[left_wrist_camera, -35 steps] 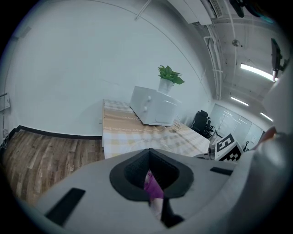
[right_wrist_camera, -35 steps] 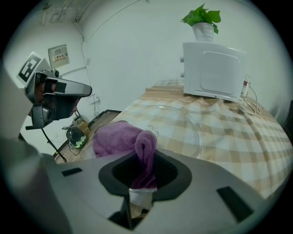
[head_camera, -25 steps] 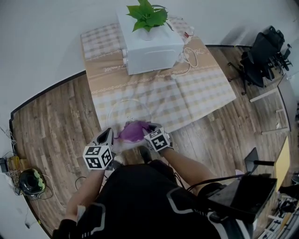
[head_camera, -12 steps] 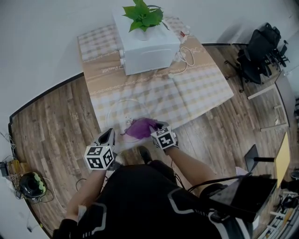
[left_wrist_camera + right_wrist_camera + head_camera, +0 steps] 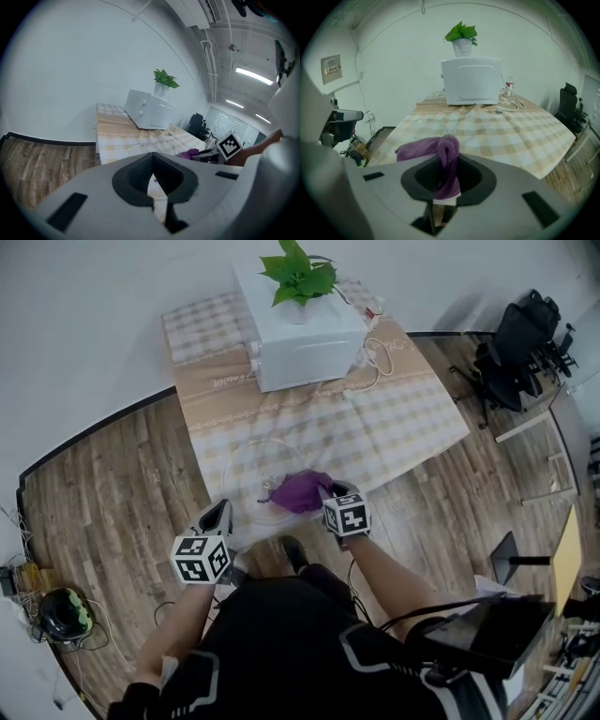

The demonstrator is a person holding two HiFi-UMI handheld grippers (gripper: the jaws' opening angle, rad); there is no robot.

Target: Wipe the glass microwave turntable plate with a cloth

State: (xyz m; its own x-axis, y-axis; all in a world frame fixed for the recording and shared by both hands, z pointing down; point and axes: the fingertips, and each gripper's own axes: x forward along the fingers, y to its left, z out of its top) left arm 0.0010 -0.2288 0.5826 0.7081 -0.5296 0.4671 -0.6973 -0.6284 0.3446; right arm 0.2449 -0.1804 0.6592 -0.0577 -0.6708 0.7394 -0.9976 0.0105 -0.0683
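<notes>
The clear glass turntable plate (image 5: 251,465) lies on the checked tablecloth near the table's front edge; its faint rim (image 5: 125,149) also shows in the left gripper view. My left gripper (image 5: 219,515) sits at the plate's near-left rim, jaws closed on the rim (image 5: 154,183). A purple cloth (image 5: 302,491) rests on the plate's right part. My right gripper (image 5: 325,495) is shut on the cloth, and a fold of the cloth (image 5: 446,154) bulges up out of the jaws.
A white microwave (image 5: 305,338) with a potted plant (image 5: 300,273) on top stands at the table's far side, and a white cable (image 5: 380,352) lies to its right. Wooden floor surrounds the table. Office chairs (image 5: 520,343) stand at far right.
My right gripper has slid the purple cloth to the right across the plate. The left gripper has stayed at the plate's near-left rim.
</notes>
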